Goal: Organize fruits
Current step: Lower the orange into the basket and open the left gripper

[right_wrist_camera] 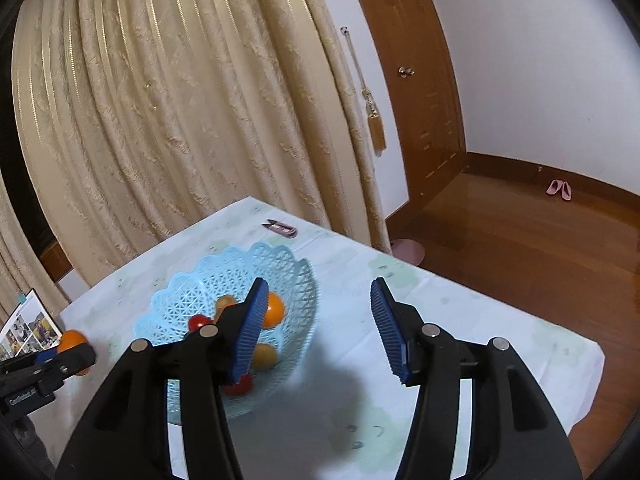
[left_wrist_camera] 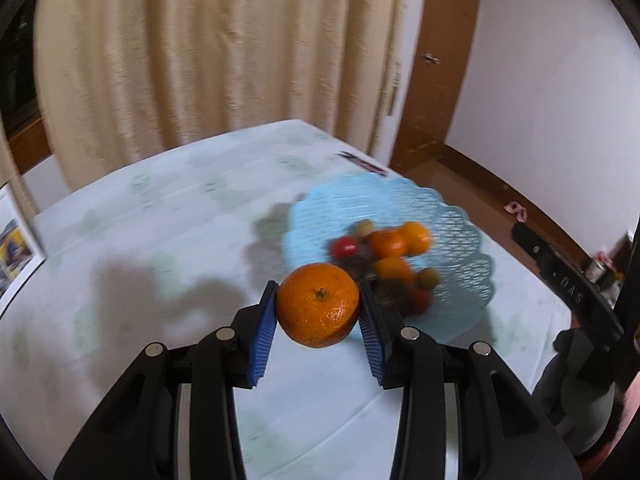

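Clamping a mandarin point(left_wrist_camera: 318, 305), the left gripper point(left_wrist_camera: 319, 312) nears the blue basket point(left_wrist_camera: 460, 216) already holding several fruits, while the right gripper point(right_wrist_camera: 318, 330) gapes empty.

One orange point(left_wrist_camera: 318, 305), stem end up, is pinched between blue pads above the table's cloth, just short of the basket. The pale blue lattice basket point(right_wrist_camera: 192, 292) sits toward the table's far edge, holding several oranges point(left_wrist_camera: 387, 242) and small red fruits point(left_wrist_camera: 345, 246).
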The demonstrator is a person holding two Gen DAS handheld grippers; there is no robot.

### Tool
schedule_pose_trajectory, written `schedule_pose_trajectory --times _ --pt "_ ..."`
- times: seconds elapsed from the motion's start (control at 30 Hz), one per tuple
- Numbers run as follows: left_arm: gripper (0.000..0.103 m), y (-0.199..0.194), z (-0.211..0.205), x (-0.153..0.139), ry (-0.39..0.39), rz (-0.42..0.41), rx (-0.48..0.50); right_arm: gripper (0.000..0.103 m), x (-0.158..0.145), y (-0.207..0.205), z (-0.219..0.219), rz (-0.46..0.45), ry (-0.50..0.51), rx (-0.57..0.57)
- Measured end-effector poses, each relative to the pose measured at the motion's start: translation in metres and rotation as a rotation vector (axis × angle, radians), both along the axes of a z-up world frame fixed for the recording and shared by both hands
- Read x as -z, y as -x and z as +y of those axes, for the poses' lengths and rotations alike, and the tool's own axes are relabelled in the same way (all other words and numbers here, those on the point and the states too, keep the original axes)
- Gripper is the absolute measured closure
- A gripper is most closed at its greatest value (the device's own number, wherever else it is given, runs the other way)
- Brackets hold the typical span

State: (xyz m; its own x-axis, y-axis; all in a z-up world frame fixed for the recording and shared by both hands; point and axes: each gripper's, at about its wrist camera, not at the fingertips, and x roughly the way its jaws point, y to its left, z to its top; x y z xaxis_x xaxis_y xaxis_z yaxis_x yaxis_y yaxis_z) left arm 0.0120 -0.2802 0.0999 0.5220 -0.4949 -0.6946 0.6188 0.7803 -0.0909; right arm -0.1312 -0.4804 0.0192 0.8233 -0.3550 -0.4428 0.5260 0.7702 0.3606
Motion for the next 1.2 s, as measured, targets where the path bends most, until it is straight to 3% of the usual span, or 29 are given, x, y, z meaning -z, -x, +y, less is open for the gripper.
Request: schedule_pose_trajectory --times 0.47,0.5,0.53,0.57,0.6,0.8,0.97,1.2 --pt "0.063 0.005 -0.106 0.011 0.016 0.005 0.174 0.048 0.012 0.013 -0.024 -0.002 -0.037 0.019" --pt "0.061 0.004 -0.109 0.011 0.02 0.005 0.178 0.048 0.012 0.014 -0.025 -0.003 -0.039 0.019" --pt "0.05 0.004 -0.111 0.011 0.024 0.004 0.178 0.048 0.012 0.014 -0.025 -0.003 -0.039 0.019" --pt "0.036 0.002 -0.111 0.01 0.032 0.002 0.173 0.048 0.012 0.013 -0.026 -0.002 -0.039 0.02" --pt "0.032 0.0 -0.109 0.009 0.04 -0.002 0.167 0.048 0.012 0.014 -0.027 -0.003 -0.041 0.024" --pt "0.026 -0.012 -0.089 0.002 0.029 -0.034 0.078 0.032 0.01 0.015 -0.028 -0.011 -0.053 0.028" --pt "0.02 -0.011 -0.068 -0.005 -0.007 -0.094 -0.006 0.013 0.003 0.016 -0.021 -0.022 -0.041 -0.011" --pt "0.016 0.0 -0.037 -0.009 -0.065 -0.189 -0.13 0.006 -0.012 0.01 0.005 -0.009 0.001 -0.124"
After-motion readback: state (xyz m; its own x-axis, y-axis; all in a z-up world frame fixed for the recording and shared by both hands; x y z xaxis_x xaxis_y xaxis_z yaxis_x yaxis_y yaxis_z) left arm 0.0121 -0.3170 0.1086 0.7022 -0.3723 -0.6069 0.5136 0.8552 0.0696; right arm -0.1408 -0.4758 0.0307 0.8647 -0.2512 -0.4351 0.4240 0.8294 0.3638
